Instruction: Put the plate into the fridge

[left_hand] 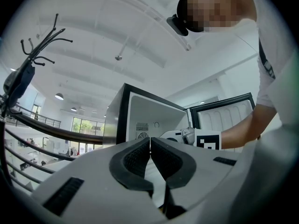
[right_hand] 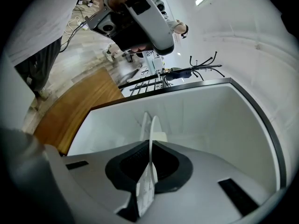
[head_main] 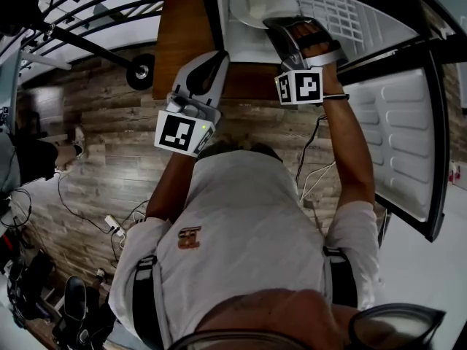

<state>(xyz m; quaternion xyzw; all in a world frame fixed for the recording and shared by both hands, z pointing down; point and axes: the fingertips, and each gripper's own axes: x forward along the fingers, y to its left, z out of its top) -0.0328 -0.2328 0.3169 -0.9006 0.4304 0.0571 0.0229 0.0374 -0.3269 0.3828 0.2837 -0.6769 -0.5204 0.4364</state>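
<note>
In the head view a white plate [head_main: 255,4] hangs over the wire shelf [head_main: 336,13] inside the open fridge. My right gripper [head_main: 282,26] is shut on the plate's near rim. The right gripper view shows the plate [right_hand: 152,125] edge-on between that gripper's [right_hand: 150,160] jaws, with the white fridge wall [right_hand: 210,125] around it. My left gripper [head_main: 207,65] is outside the fridge, over the edge of the wooden top [head_main: 179,28]. Its [left_hand: 150,149] jaws are shut with nothing between them, and it points towards the fridge [left_hand: 140,120].
The fridge door [head_main: 408,137] stands open at the right. The wooden top [right_hand: 70,111] lies left of the fridge. A black railing [head_main: 95,13] and a wheel [head_main: 141,71] are at the upper left. Cables and a power strip [head_main: 113,226] lie on the plank floor.
</note>
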